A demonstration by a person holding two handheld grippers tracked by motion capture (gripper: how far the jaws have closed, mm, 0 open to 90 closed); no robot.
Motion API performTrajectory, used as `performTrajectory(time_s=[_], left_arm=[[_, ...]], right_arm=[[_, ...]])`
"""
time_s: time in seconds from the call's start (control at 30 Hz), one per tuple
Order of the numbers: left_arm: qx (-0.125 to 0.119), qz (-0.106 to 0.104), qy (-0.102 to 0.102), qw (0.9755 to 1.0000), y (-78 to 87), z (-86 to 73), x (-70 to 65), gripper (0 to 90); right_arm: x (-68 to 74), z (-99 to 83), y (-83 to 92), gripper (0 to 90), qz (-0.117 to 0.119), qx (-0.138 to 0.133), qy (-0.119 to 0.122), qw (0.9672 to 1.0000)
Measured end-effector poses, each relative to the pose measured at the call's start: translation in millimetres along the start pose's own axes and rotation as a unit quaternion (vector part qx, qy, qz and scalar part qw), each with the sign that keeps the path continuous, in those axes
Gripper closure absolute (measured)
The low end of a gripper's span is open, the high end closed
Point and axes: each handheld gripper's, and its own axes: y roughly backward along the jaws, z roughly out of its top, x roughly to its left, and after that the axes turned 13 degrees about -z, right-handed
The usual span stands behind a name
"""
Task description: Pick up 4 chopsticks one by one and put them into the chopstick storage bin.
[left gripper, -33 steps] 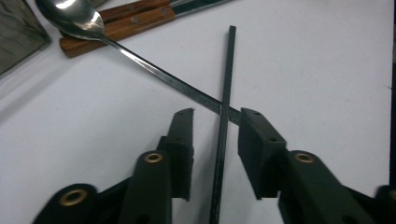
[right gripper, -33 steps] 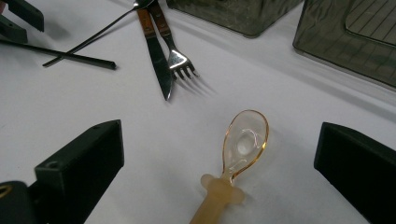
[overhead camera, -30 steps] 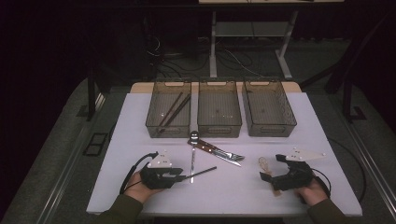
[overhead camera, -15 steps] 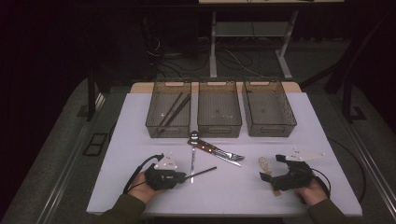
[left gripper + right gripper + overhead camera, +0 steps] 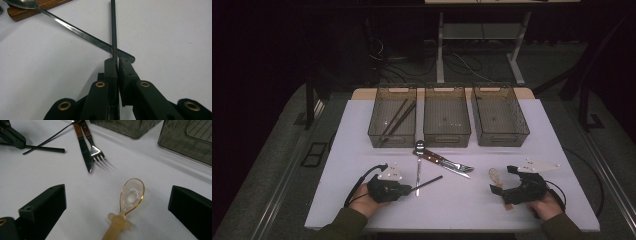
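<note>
My left gripper (image 5: 404, 189) has just been closing, and now its jaws are clamped on the chopstick (image 5: 113, 27), pads pressed flat against either side of its near end. The chopstick runs straight out from between my jaws, its long axis in line with them, and in the high view it slants up and to the right across the tabletop (image 5: 362, 130). That line is what the next move hangs on: the chopstick lies over the handle of the spoon (image 5: 75, 29), crossing it just ahead of my jaw tips. So I judge a straight lift is called for, since dragging sideways would likely pull the spoon along.

Two more chopsticks already lie in the left bin (image 5: 393, 119), across the tabletop from my hand, and this one probably belongs with them. My left hand is the nearer one to that bin.

My right gripper (image 5: 507, 186) has its jaws wide apart and holds nothing. The amber spoon (image 5: 131, 196) lies on the tabletop between them, handle toward me, bowl pointing away, untouched. The knife (image 5: 83, 150) and fork (image 5: 93, 147) lie side by side farther out.
</note>
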Motion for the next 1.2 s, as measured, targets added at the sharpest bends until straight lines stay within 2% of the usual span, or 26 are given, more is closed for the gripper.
performTrajectory(time_s=[0.2, 0.53, 0.73, 0.8, 0.83, 0.9, 1.07, 1.1, 1.17, 1.2], left_arm=[[0.003, -0.002, 0.006, 1.0000, 1.6, 2.1, -1.1, 85.6], [-0.022, 0.006, 0.032, 0.9992, 12.6, 3.9, -1.7, 85.6], [-0.037, 0.022, 0.050, 0.9979, 20.3, 1.6, 1.7, 85.6], [-0.041, 0.029, 0.050, 0.9975, 23.2, 0.6, 3.9, 85.6], [-0.042, 0.032, 0.058, 0.9969, 24.6, 0.1, 3.9, 85.6], [-0.044, 0.038, 0.056, 0.9968, 27.2, -0.5, 5.7, 85.6], [-0.052, 0.049, 0.068, 0.9951, 31.8, -2.0, 6.8, 85.5], [-0.053, 0.051, 0.064, 0.9953, 32.9, -2.0, 7.7, 85.6], [-0.054, 0.056, 0.070, 0.9945, 35.5, -2.6, 8.0, 85.5], [-0.063, 0.060, 0.076, 0.9933, 35.9, -2.5, 8.1, 85.6]], right_arm=[[-0.2, 0.1, 0.1, 1.3, 0.000, 0.000, 0.000, 1.0000], [-0.1, 0.4, 0.5, 1.3, 0.001, -0.001, 0.000, 1.0000], [-0.1, 0.5, 0.6, 1.3, 0.001, -0.001, 0.000, 1.0000], [0.0, 0.6, 0.6, 1.3, 0.001, -0.001, 0.000, 1.0000], [0.0, 0.6, 0.6, 1.3, 0.001, -0.001, 0.001, 1.0000], [0.0, 0.5, 0.5, 1.3, 0.001, 0.000, 0.001, 1.0000], [0.0, 0.6, 0.6, 1.3, 0.001, -0.001, 0.001, 1.0000], [0.0, 0.6, 0.7, 1.3, 0.001, 0.000, 0.001, 1.0000], [0.0, 0.6, 0.7, 1.3, 0.001, -0.001, 0.001, 1.0000], [0.0, 0.6, 0.7, 1.3, 0.001, 0.000, 0.001, 1.0000]])
